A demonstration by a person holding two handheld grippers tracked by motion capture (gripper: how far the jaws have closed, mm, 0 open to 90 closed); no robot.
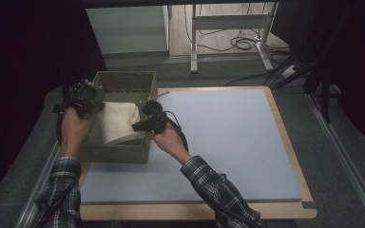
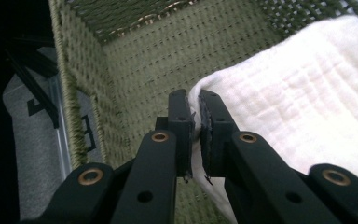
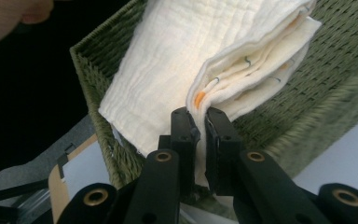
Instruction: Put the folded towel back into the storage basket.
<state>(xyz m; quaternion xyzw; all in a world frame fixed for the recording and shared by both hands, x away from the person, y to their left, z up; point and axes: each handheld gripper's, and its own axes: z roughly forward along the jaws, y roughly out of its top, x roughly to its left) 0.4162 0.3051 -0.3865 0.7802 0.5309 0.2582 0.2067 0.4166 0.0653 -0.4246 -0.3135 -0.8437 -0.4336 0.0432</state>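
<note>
- Left tool (image 2: 193,122) clenched on one edge of the folded cloth (image 1: 118,121); right tool (image 3: 200,135) clenched on the layered edge opposite.
- Cloth held over the open green basket (image 1: 123,80), left of centre in the high view, partly below the rim.
- Risk: thin pinch slipping, folds fanning out; likely cause, uneven lowering or snagging on the rim.
- Cloth: cream, soft, quilted. Basket: woven, stiff, rectangular. Tabletop (image 1: 228,142): smooth, pale blue.

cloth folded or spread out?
Folded. The cloth shows several stacked layers at its edge in the right gripper view, and it forms a compact rectangle over the basket in the high view.
</note>
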